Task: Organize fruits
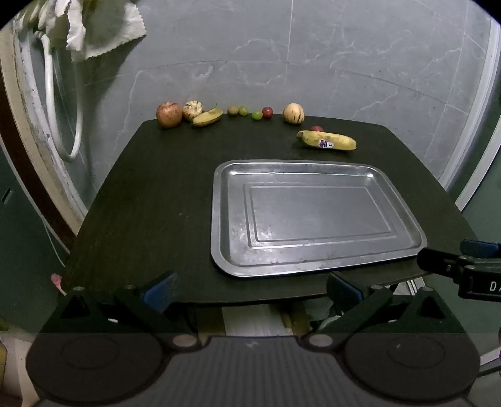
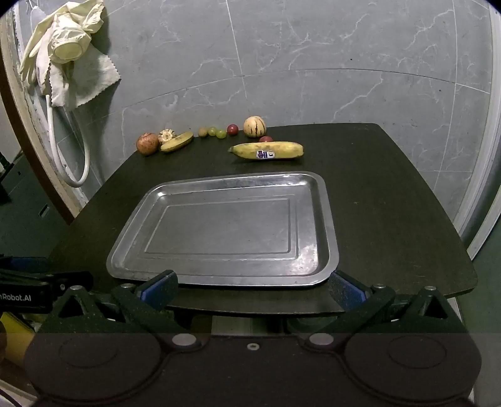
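A bare metal tray [image 1: 313,266] [image 2: 219,275] lies on a dark table. Fruits line the far edge: a red apple [image 1: 169,114] [image 2: 147,143], a striped fruit [image 1: 193,109] [image 2: 166,136], a small banana [image 1: 207,117] [image 2: 177,141], small green and red fruits [image 1: 257,115] [image 2: 221,134], a striped melon [image 1: 293,113] [image 2: 254,126], and a stickered banana [image 1: 326,140] [image 2: 266,150] with a red fruit [image 1: 317,128] [image 2: 265,138] behind it. My left gripper [image 1: 250,289] and right gripper [image 2: 252,288] are open and empty at the table's near edge.
A grey marble wall stands behind the table. Pale gloves and a cloth [image 2: 62,53] [image 1: 94,28] hang at the upper left above a white hose [image 2: 69,156] [image 1: 62,125]. The right gripper shows at the right edge of the left wrist view [image 1: 463,269].
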A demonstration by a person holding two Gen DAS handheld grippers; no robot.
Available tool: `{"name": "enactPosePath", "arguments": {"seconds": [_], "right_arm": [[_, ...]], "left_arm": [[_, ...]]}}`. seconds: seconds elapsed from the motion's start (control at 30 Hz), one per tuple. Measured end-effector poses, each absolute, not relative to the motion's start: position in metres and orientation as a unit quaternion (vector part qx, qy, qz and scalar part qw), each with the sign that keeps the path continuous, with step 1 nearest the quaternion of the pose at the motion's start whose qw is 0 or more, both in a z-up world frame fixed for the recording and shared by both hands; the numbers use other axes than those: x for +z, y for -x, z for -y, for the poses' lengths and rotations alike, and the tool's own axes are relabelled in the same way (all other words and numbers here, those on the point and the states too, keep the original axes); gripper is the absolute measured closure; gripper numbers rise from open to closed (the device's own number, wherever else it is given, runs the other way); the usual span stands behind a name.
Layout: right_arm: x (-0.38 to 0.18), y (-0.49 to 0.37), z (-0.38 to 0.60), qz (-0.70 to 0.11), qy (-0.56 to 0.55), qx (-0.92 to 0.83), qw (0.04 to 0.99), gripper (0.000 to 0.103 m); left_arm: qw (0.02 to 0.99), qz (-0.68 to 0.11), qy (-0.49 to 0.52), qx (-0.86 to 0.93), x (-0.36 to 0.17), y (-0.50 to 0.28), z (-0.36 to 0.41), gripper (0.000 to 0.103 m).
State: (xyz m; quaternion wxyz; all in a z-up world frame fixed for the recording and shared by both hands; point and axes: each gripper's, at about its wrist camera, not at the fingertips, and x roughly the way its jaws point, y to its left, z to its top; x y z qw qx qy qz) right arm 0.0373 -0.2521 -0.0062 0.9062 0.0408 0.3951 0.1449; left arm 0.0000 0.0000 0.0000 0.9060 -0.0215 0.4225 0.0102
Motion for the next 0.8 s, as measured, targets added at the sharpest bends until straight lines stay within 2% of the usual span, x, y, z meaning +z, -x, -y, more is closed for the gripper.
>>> {"name": "enactPosePath", "arguments": {"seconds": [0.8], "right_arm": [[-0.0071, -0.0403, 0.2537, -0.397, -0.042, 0.146, 0.905, 0.001]], "left_arm": [[0.905, -0.426, 0.022, 0.010, 0.0000, 0.0000, 0.0000, 0.001]]}}
